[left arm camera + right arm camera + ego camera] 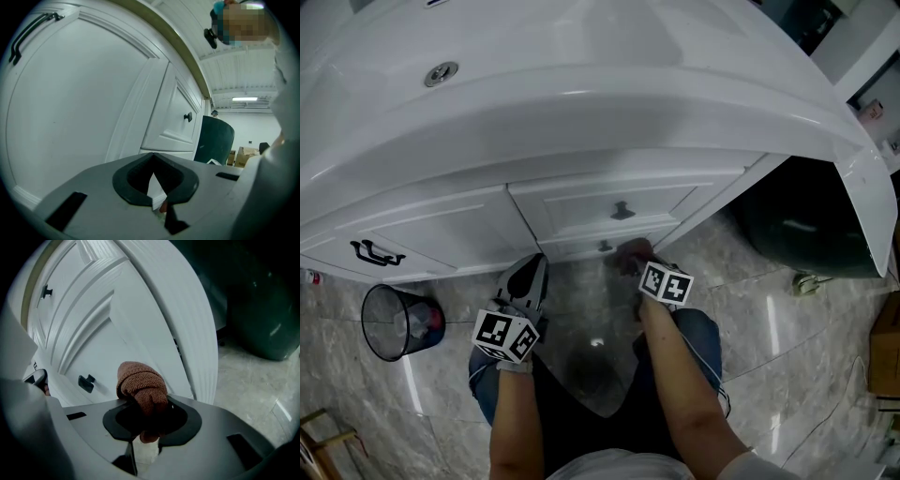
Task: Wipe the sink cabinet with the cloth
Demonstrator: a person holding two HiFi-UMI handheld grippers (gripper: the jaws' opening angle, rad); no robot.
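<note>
Cloth of brown looped fabric [140,383], bunched into a wad. It looks soft, light and limp. Expect it to squash flat under pressure and drag a little on paint rather than slip. Your right gripper [145,414] has its fingers clamped on the near end of the wad, and the rest bulges out past the tips. That hold looks sound. If you regrip, take it deep through the bunched middle so a sideways stroke won't peel it out.

The cloth is at the white sink cabinet [562,202], against the lower drawer front [572,249]. It sits just right of that drawer's small dark knob [605,247], toward the cabinet's right corner and beside the fluted corner post [197,333]. Whether it is pressed on the panel or just off it can't be told.

Your left gripper [528,277] has its fingers together and nothing gripped. A pale sliver shows in the gap in its own view, and it is unclear what that is. It sits low in front of the white panelled door [70,108], near the cabinet's bottom edge.

- **Overhang:** the sink top cuts off the cabinet's upper part in the head view.
- **Bottom edge:** your arms and both grippers cover the cabinet's bottom edge at the middle.
- **Cloth size:** unknown while it is bunched.
- **Right side:** lost behind the dark green container [797,225].
- **Waste bin:** the black wire waste bin [394,323] stands on the grey marble floor [769,356] by the cabinet's left end, well apart from both grippers.
</note>
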